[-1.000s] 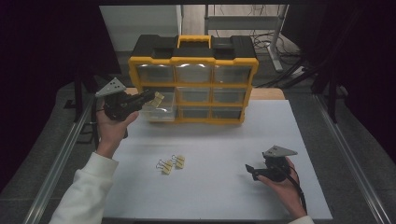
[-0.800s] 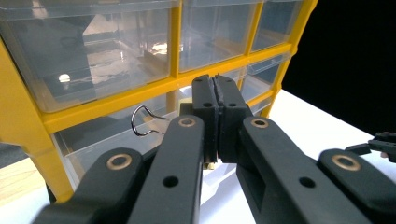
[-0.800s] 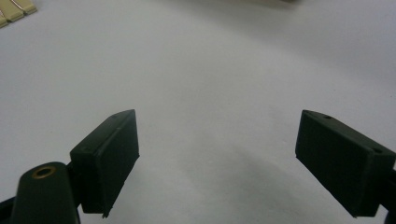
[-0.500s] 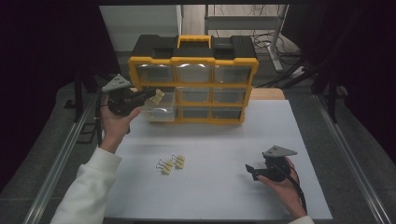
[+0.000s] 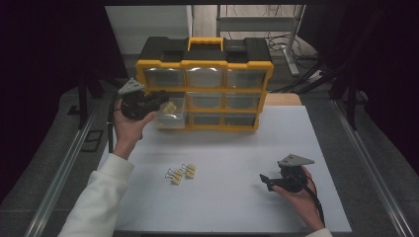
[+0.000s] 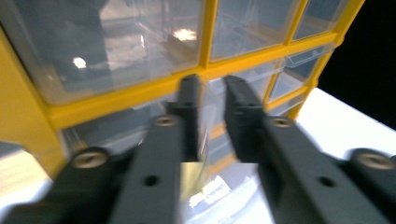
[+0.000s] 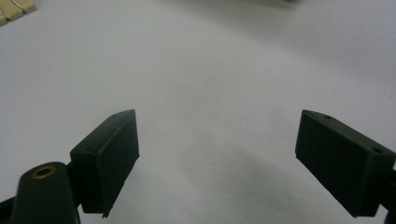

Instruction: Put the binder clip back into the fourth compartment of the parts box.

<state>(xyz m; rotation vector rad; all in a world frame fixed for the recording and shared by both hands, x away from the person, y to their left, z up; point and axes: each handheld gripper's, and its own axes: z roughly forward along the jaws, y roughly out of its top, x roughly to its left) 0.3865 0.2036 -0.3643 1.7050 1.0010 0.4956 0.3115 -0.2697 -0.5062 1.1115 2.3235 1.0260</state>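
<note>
A yellow and black drawer organizer (image 5: pixel 205 64) stands at the back of the white table. Its middle-left clear drawer (image 5: pixel 173 120) is pulled out. My left gripper (image 5: pixel 160 100) hovers at that drawer, jaws pointing right. A pale yellow binder clip (image 5: pixel 169 106) lies just past its tips, in the drawer. In the left gripper view the left gripper (image 6: pixel 212 86) has just been opening; a narrow gap shows with nothing between the jaws, and a blurred yellow shape (image 6: pixel 205 189) lies below. My right gripper (image 5: pixel 264 178) rests open near the table's front right, its jaws wide apart (image 7: pixel 219 154) over bare table.
Two more pale yellow binder clips (image 5: pixel 182 174) lie side by side on the table's middle left; they also appear in the right gripper view as binder clips (image 7: pixel 14 9) at the top-left corner. The organizer's other drawers are pushed in. Metal rails run along both table sides.
The left hand has shifted a little toward the organizer's open drawer, and the clip at its tips now sits slightly lower. The right hand has kept still.
</note>
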